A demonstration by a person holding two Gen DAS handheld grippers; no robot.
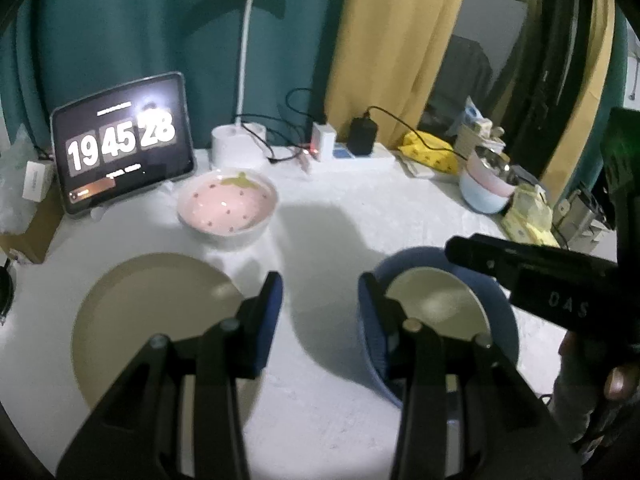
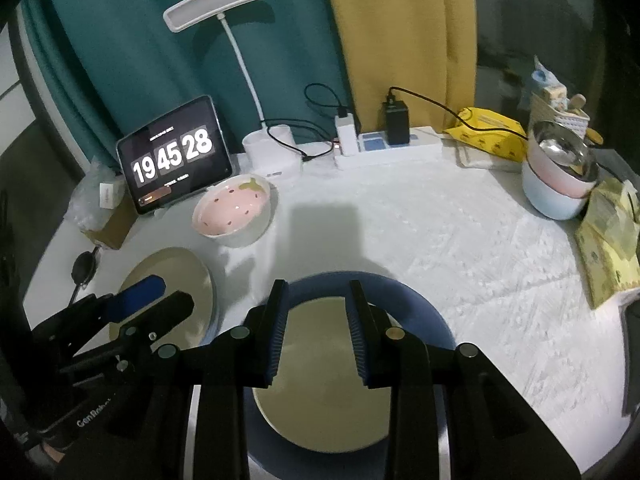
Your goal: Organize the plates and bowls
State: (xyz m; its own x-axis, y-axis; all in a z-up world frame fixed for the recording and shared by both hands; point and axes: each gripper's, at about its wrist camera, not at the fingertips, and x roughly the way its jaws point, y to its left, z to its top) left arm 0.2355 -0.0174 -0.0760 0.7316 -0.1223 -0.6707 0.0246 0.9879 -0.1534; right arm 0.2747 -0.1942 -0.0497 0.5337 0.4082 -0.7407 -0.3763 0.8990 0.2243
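A blue bowl (image 1: 502, 300) (image 2: 420, 312) with a small beige plate (image 1: 436, 304) (image 2: 320, 380) inside sits on the white table. A large beige plate (image 1: 152, 320) (image 2: 172, 276) lies to its left. A pink strawberry bowl (image 1: 228, 204) (image 2: 234, 208) stands behind. My left gripper (image 1: 320, 296) is open and empty, between the large plate and the blue bowl; it also shows in the right wrist view (image 2: 152, 300). My right gripper (image 2: 316, 312) is open above the small beige plate; its body shows in the left wrist view (image 1: 532, 276).
A tablet clock (image 1: 120, 144) (image 2: 176, 156), a white lamp (image 1: 240, 136) (image 2: 272, 148) and a power strip (image 1: 352, 156) (image 2: 388, 144) with cables line the back. Stacked pastel bowls (image 1: 484, 188) (image 2: 556, 184) and yellow packets (image 2: 612, 248) stand at the right.
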